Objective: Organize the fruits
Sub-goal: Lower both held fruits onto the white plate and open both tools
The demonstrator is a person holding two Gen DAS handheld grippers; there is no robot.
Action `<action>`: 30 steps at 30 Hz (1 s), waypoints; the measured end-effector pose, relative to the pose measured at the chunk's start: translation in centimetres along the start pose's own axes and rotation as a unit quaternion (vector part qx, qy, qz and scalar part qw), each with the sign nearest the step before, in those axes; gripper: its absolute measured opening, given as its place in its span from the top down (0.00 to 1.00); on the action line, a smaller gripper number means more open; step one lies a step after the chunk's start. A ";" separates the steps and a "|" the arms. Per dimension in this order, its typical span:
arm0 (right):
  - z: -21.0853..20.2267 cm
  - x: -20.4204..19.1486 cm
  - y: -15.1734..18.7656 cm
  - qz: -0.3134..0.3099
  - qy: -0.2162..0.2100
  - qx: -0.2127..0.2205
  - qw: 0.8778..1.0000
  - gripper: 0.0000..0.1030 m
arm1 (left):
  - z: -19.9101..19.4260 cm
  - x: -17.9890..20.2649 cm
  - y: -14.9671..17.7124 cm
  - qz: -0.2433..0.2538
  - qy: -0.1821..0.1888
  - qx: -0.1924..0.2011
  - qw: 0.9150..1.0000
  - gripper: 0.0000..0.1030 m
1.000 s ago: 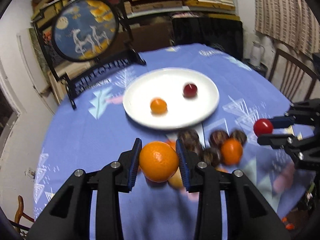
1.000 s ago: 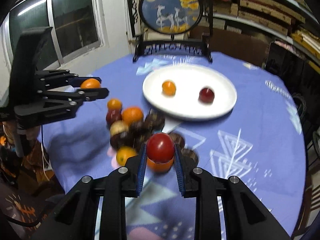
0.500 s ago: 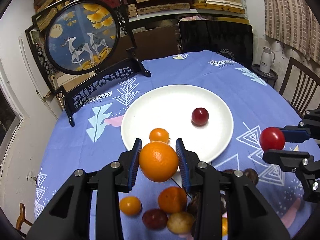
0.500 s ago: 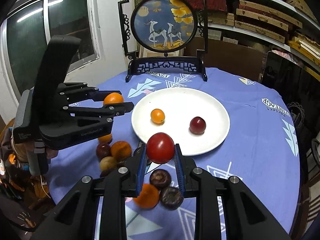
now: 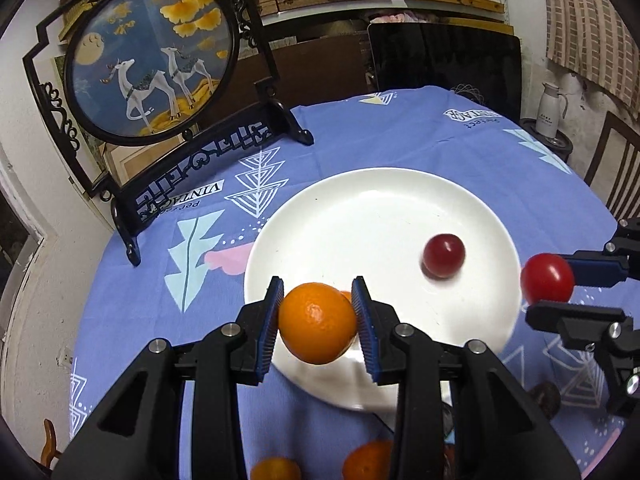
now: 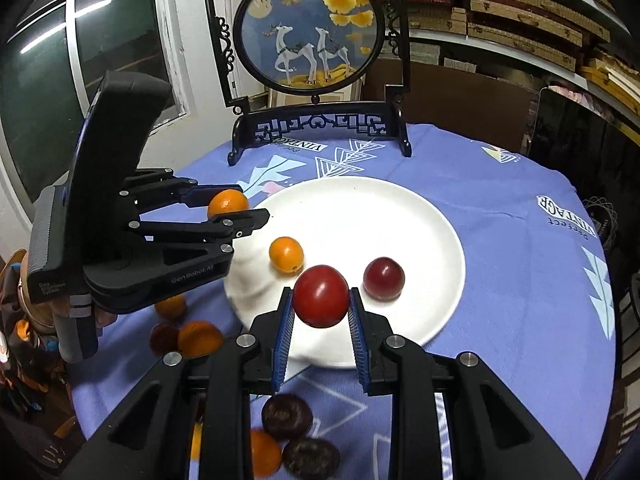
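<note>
A round orange fruit (image 5: 317,323) was clamped between the blue ribbed fingers (image 5: 267,330) of the left gripper (image 5: 318,326), and was held above the near rim of the wide white round plate (image 5: 368,208). A glossy red tomato-like fruit (image 6: 320,295) was pinched in the same way by the right gripper (image 6: 320,314), whose fingers (image 6: 282,334) were closed on its sides, and it too was held over the near part of the plate. Both grippers were seen side by side, each appearing at the edge of the other's view.

Two fruits were lying on the plate: a small oval orange fruit (image 6: 286,254) towards the left and a dark red round fruit (image 6: 383,278) near the middle, well apart from each other.

The plate was set on a bench covered with a blue patterned cloth (image 6: 500,248). Loose fruits were left on the cloth near the plate's near edge, among them two dark wrinkled brown ones (image 6: 287,417) and several small orange ones (image 6: 199,337).

A round blue deer picture in a black carved stand (image 6: 306,32) was standing upright at the far edge of the bench.
</note>
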State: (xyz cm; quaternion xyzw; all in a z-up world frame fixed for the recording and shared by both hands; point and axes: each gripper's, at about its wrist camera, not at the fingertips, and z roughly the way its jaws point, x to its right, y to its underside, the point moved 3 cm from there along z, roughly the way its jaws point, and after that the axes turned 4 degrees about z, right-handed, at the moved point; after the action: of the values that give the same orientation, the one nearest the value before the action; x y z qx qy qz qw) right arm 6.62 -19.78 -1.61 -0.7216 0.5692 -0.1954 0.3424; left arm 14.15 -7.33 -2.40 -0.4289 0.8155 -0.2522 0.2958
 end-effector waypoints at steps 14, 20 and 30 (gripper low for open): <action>5.1 1.1 -3.0 0.028 0.002 -0.011 1.000 0.73 | 4.9 -2.1 -1.4 -0.040 0.007 -0.032 0.999 0.66; 7.1 1.8 -3.3 0.033 0.021 -0.019 0.999 0.55 | 6.4 -2.0 -1.4 -0.042 0.001 -0.038 0.998 0.53; 4.4 2.7 -1.2 0.055 0.027 0.003 0.998 0.38 | 4.2 -3.3 0.2 -0.067 0.001 -0.024 0.997 0.41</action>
State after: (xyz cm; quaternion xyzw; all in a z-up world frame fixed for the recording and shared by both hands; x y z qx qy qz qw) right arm 11.10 -21.08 -4.09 -0.6824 0.6164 -0.1976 0.3396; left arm 18.49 -5.14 -4.63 -0.4892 0.7911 -0.2521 0.2671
